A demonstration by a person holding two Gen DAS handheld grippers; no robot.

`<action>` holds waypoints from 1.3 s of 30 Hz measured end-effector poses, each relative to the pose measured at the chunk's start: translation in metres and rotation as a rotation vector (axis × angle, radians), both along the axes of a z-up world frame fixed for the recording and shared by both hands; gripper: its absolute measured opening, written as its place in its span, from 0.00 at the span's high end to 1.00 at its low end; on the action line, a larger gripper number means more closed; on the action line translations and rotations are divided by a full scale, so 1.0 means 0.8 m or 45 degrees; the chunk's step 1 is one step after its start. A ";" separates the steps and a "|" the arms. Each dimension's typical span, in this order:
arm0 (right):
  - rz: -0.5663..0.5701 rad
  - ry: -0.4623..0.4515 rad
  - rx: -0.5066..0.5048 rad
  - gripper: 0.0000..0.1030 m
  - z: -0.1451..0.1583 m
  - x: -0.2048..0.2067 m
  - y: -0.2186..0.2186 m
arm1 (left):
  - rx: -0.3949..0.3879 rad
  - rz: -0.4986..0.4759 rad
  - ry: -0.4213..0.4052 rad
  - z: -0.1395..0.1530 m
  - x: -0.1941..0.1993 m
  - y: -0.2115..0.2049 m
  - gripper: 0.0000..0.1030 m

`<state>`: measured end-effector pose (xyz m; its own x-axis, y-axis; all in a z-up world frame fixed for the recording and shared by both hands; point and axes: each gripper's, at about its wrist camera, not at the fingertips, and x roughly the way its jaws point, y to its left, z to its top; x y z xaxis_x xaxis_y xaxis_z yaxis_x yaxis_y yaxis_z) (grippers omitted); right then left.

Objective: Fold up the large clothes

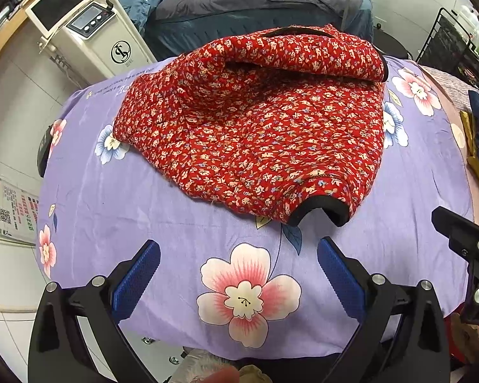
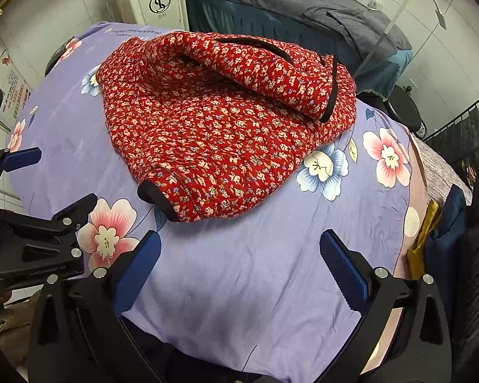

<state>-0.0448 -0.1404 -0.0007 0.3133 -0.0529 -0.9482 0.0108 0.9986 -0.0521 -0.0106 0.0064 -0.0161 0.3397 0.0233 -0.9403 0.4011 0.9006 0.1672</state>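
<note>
Sheet print [image 1: 124, 80], beside jacket [image 1: 255, 134]: too small for me to read.
Poster [image 1: 11, 210], left of jacket: edge-cut, illegible.

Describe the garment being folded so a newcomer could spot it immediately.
Start at the lilac flowered sheet covering the table. On its middle lies the red quilted jacket, partly folded. Its tiny pale flower print and black cuff trim distinguish it from the sheet's large blossoms.

Both my wrist cameras look forward and down from the near edge, close over the surface [image 1: 118, 210], sharing the red jacket [image 1: 258, 134].
</note>
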 end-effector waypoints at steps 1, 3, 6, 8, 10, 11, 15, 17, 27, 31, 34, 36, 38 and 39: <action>0.000 0.001 0.000 0.04 0.000 -0.001 0.000 | -0.001 -0.001 0.002 0.000 0.000 -0.001 0.06; 0.001 0.001 0.000 0.04 -0.001 -0.001 0.001 | -0.006 0.001 0.008 -0.001 -0.001 -0.001 0.06; 0.005 0.002 -0.001 0.04 -0.002 -0.004 0.002 | -0.028 0.020 0.007 0.000 -0.001 0.003 0.06; 0.005 0.004 0.000 0.04 -0.003 -0.005 0.002 | -0.028 0.028 0.009 0.000 -0.001 0.004 0.06; 0.007 0.004 -0.002 0.04 -0.002 -0.004 0.002 | -0.027 0.031 0.010 -0.001 -0.002 0.004 0.06; 0.007 0.003 -0.002 0.04 -0.002 -0.004 0.002 | -0.026 0.032 0.011 -0.001 -0.002 0.004 0.06; 0.008 0.003 -0.002 0.04 -0.002 -0.005 0.002 | -0.021 0.034 0.006 -0.001 -0.003 0.004 0.06; 0.007 0.004 -0.002 0.04 -0.003 -0.005 0.002 | -0.020 0.035 0.005 -0.001 -0.003 0.004 0.06; 0.006 0.005 -0.001 0.04 -0.004 -0.008 0.001 | -0.011 0.024 0.005 -0.002 -0.007 0.002 0.06; 0.007 0.005 -0.001 0.04 -0.003 -0.008 0.001 | -0.007 0.021 0.006 -0.002 -0.007 0.001 0.06; 0.006 0.006 0.000 0.04 -0.004 -0.008 0.001 | -0.005 0.022 0.007 -0.003 -0.008 0.002 0.06; 0.006 0.006 -0.001 0.04 -0.004 -0.008 0.001 | -0.004 0.021 0.007 -0.003 -0.008 0.001 0.06; 0.006 0.005 -0.001 0.04 -0.004 -0.008 0.001 | -0.003 0.021 0.006 -0.003 -0.009 0.002 0.06; 0.006 0.005 0.000 0.04 -0.004 -0.009 0.001 | -0.002 0.021 0.006 -0.003 -0.009 0.002 0.06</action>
<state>-0.0517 -0.1397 -0.0037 0.3095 -0.0513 -0.9495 0.0062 0.9986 -0.0519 -0.0175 0.0077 -0.0188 0.3345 0.0272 -0.9420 0.3872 0.9074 0.1637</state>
